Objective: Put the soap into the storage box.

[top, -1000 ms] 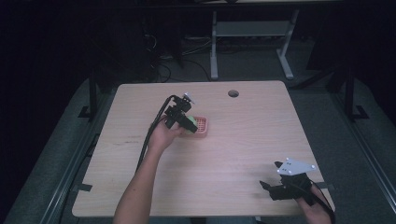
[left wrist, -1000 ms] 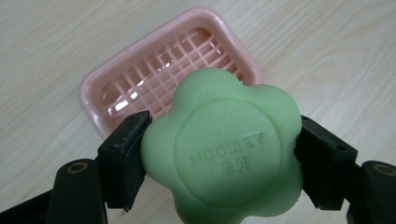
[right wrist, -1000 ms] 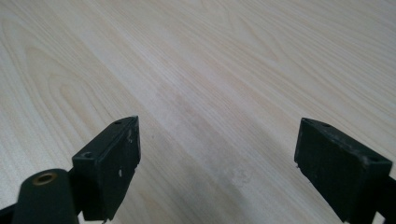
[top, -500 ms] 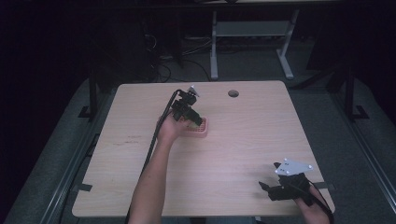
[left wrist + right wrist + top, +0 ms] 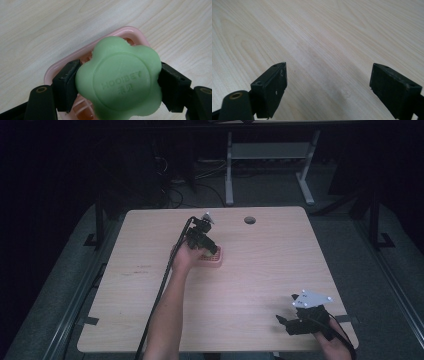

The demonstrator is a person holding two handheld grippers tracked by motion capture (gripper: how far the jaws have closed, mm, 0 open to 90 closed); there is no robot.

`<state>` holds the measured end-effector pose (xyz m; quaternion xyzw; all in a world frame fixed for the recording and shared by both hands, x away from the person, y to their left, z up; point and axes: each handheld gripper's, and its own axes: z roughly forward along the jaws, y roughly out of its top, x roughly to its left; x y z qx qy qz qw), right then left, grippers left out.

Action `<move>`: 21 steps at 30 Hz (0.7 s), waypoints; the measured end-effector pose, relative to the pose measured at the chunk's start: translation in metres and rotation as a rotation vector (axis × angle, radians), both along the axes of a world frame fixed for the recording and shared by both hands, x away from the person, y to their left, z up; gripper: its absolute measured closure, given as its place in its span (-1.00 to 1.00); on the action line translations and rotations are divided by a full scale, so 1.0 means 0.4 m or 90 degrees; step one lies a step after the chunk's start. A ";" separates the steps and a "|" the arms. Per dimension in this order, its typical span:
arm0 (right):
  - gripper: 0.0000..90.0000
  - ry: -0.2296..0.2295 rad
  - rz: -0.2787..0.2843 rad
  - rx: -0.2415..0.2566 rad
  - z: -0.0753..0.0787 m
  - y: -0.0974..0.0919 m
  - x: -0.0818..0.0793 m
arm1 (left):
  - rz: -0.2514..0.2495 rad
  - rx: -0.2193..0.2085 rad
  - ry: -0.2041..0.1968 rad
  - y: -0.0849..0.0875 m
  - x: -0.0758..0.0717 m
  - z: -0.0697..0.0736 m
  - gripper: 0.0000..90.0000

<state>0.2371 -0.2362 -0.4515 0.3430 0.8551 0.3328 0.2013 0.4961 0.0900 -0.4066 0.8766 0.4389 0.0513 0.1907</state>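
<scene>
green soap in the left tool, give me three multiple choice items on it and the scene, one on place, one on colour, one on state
1. The green flower-shaped soap bar is
A. above the pink plastic soap dish
B. beside the round table hole
C. at the table's near right corner

2. The dish is
A. blue
B. pink
C. white

3. The right tool is
A. shut on the soap
B. shut on nothing
C. open over the pale wooden table

Key: 1 A, the left gripper view shows the dish rim behind the soap held by the left tool; 2 B, its rim is pale pink; 3 C, its jaws stand wide apart with bare wood between.
</scene>
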 end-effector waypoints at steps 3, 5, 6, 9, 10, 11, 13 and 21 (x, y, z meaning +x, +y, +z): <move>-0.69 0.003 -0.005 0.005 0.000 -0.002 0.000 | 0.005 0.004 0.003 0.006 0.002 -0.008 -0.41; -0.69 0.002 -0.004 0.005 0.000 -0.003 0.001 | 0.013 0.010 0.001 0.005 0.000 -0.014 -0.41; -0.69 0.002 -0.003 0.004 0.000 -0.004 0.001 | 0.013 0.010 0.005 0.006 -0.002 -0.018 -0.41; -0.69 0.002 -0.003 0.009 0.001 -0.004 0.000 | 0.017 0.011 0.007 0.008 -0.006 -0.031 -0.41; -0.69 0.001 -0.004 0.008 0.001 -0.003 0.000 | 0.017 0.011 0.007 0.008 -0.006 -0.035 -0.41; -0.69 0.001 -0.003 0.008 0.001 -0.002 0.000 | 0.019 0.011 0.009 0.008 -0.007 -0.039 -0.41; -0.69 0.002 -0.002 0.006 0.001 -0.001 0.000 | 0.025 0.011 0.009 0.008 -0.010 -0.046 -0.41; -0.69 0.002 -0.003 0.006 0.001 0.000 0.000 | 0.050 0.002 0.008 0.016 -0.024 -0.057 -0.41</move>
